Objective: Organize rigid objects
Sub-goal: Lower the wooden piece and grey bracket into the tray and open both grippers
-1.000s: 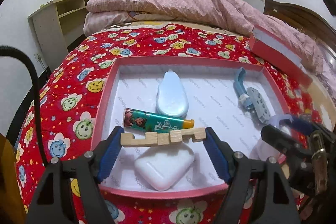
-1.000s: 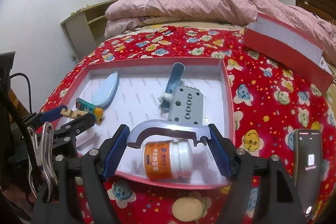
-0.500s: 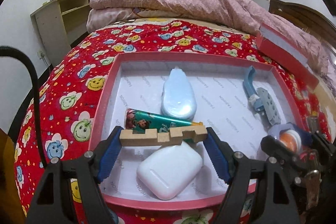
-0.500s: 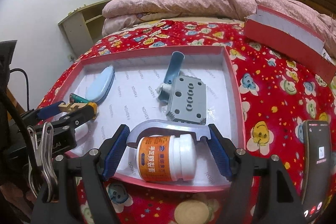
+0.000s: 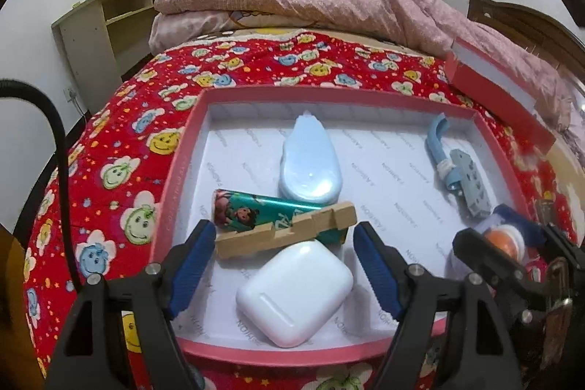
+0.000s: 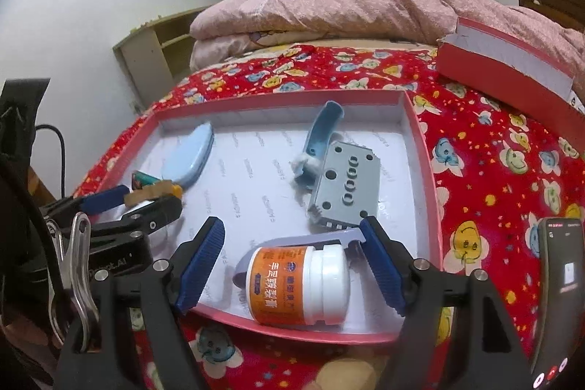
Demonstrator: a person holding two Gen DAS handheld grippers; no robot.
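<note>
Two tools gape over the red box: left tool astride the wooden block, right tool astride the grey handle. Neither grips. Both pieces look light and stiff; take each across its narrow middle.

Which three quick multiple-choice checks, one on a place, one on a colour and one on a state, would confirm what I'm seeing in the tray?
1. Where is the notched wooden block?
A. On the bedspread outside the tray
B. Inside the red tray, over the green tube
C. On the pink quilt

2. What colour is the label on the bottle?
A. Green
B. Black
C. Orange

3. How is the bottle placed?
A. Lying on its side
B. Standing upright
C. Standing upside down on its cap

Answers:
1. B: the block lies tilted across the tube, within the tray walls.
2. C: the label is orange and the cap is white.
3. A: its cap points sideways.
</note>
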